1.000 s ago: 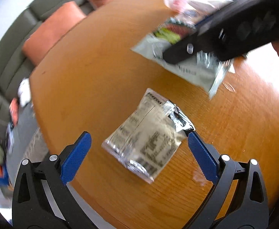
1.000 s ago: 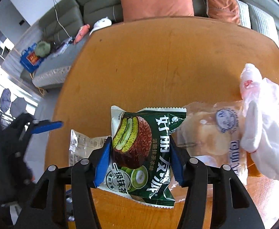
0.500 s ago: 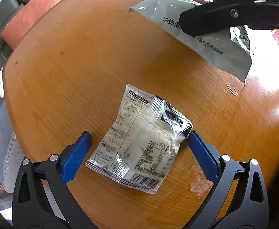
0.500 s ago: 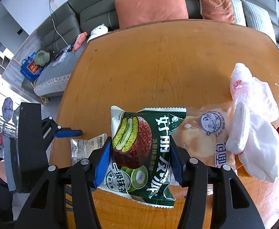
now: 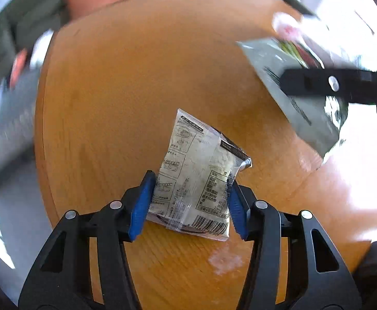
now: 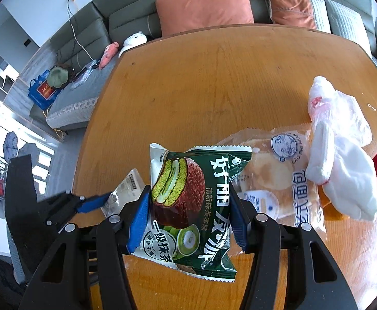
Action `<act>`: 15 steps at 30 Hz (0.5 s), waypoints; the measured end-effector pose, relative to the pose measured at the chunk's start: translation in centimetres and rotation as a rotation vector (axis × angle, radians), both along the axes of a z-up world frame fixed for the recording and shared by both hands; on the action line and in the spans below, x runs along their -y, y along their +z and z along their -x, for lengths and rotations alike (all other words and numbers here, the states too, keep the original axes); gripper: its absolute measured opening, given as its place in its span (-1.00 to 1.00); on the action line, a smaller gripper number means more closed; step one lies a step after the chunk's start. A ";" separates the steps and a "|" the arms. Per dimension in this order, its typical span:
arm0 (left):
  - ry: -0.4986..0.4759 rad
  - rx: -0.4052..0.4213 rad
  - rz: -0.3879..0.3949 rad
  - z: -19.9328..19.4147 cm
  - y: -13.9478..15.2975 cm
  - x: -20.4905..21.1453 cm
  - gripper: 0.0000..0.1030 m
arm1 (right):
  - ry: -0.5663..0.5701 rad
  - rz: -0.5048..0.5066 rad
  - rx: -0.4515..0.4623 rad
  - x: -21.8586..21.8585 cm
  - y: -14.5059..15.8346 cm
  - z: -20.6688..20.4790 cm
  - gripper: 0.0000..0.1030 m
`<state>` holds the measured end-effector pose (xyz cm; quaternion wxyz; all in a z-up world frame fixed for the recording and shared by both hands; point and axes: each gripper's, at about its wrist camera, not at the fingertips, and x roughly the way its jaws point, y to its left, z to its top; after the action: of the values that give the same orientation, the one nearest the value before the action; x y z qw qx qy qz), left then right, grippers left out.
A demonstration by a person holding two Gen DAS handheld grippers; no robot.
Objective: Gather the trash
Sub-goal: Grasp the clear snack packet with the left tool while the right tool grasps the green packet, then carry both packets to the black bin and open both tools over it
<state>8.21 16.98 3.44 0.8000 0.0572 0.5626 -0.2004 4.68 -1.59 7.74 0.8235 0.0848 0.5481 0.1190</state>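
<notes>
My left gripper (image 5: 188, 204) is closing around the clear wrapper (image 5: 201, 180) near the table's (image 5: 136, 77) left edge, while my right gripper (image 6: 187, 219) clamps the green wrapper (image 6: 191, 201) over open tabletop.

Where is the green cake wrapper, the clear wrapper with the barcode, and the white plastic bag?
green cake wrapper (image 6: 188, 201): right wrist view, on its cake picture.
clear wrapper (image 5: 201, 180): left wrist view, on its printed middle.
white plastic bag (image 6: 343, 139): right wrist view, on its crumpled middle.
</notes>
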 end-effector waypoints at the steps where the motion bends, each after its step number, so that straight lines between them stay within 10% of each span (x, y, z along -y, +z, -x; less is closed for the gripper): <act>1: 0.023 -0.004 0.026 0.5 0.0 -0.6 -0.02 | 0.006 -0.001 0.003 -0.2 0.2 0.2 0.10; 15: 0.246 0.081 0.107 9.4 2.4 -4.4 -0.06 | 0.189 -0.036 0.036 -6.0 1.5 3.5 0.10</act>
<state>-1.21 21.43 5.80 0.8424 -0.0470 0.5213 -0.1278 1.22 4.37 9.27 0.8167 0.0454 0.5366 0.2073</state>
